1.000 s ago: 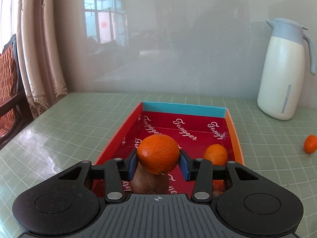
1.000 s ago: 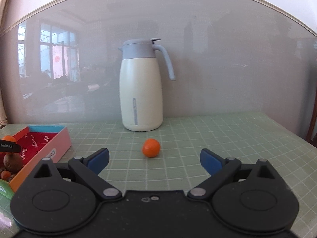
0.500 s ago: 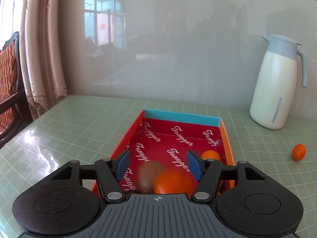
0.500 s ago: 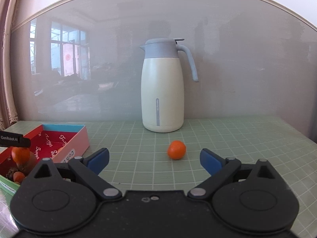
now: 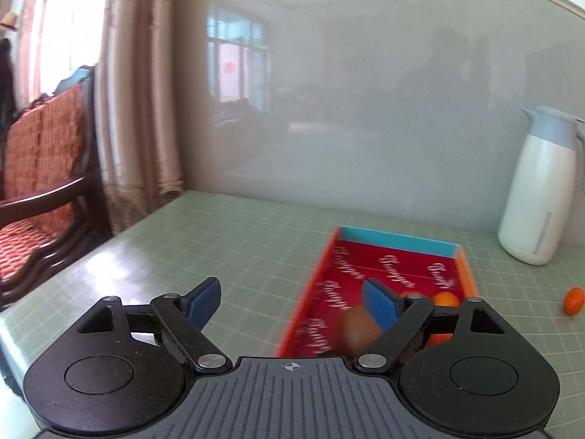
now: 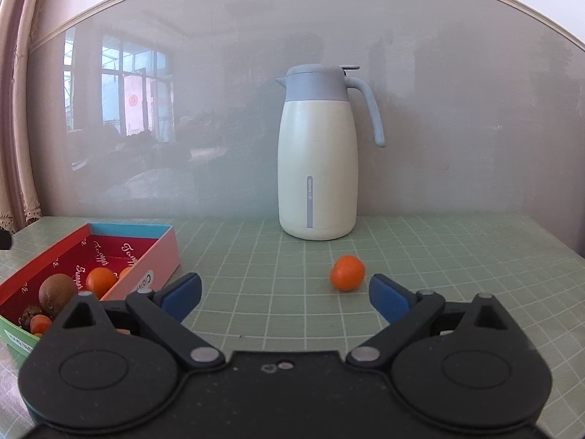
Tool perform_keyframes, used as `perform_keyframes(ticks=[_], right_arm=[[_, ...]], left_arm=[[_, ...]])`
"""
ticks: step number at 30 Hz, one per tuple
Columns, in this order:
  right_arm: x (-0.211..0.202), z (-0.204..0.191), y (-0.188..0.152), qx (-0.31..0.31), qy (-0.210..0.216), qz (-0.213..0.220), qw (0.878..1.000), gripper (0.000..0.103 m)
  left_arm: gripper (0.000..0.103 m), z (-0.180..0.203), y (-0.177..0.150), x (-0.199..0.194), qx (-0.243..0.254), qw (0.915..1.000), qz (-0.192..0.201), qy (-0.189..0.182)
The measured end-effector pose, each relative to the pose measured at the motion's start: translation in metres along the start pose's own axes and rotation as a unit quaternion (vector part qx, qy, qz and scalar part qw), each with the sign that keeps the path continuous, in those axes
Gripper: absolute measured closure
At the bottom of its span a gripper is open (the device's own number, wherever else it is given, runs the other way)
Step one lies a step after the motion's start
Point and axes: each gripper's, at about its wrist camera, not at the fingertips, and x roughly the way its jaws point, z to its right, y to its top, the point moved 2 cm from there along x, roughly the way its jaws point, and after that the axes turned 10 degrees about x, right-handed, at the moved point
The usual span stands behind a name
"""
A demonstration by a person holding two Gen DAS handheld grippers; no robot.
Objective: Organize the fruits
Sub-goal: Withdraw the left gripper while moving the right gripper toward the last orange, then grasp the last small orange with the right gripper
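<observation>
A red box with a blue far wall holds a brown kiwi and an orange. My left gripper is open and empty, left of and above the box. In the right wrist view the box sits at the left with the kiwi, an orange and smaller fruits. A loose orange lies on the table just ahead of my right gripper, which is open and empty. That orange also shows in the left wrist view.
A white thermos jug with a grey-blue lid stands by the wall behind the loose orange; it also shows in the left wrist view. A wooden chair with a red cushion and curtains stand left of the table.
My left gripper let go of the orange, which dropped into the box, then opened wide and swung left. My right gripper moved left, toward the loose orange.
</observation>
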Motion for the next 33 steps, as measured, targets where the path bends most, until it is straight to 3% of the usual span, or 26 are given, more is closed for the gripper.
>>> perform_keyframes(ticks=[7, 16, 21, 26, 33], right_arm=[[0.009, -0.006, -0.002, -0.003, -0.002, -0.007, 1.000, 0.004], [0.033, 0.001, 0.003, 0.012, -0.022, -0.026, 0.999, 0.005], [0.054, 0.012, 0.008, 0.022, -0.043, -0.043, 0.998, 0.007], [0.079, 0.017, 0.008, 0.029, -0.051, -0.071, 0.996, 0.020], [0.111, 0.023, 0.015, 0.026, -0.072, -0.084, 0.994, 0.020]], left_arm=[[0.012, -0.042, -0.022, -0.010, -0.026, 0.9977, 0.001, 0.063], [0.008, -0.085, -0.044, -0.022, -0.071, 0.9878, 0.012, 0.138], [0.007, -0.102, -0.053, -0.021, -0.088, 0.9849, 0.005, 0.149], [0.007, -0.112, -0.059, -0.019, -0.101, 0.9820, -0.001, 0.159], [0.006, -0.122, -0.065, -0.020, -0.107, 0.9787, 0.000, 0.175]])
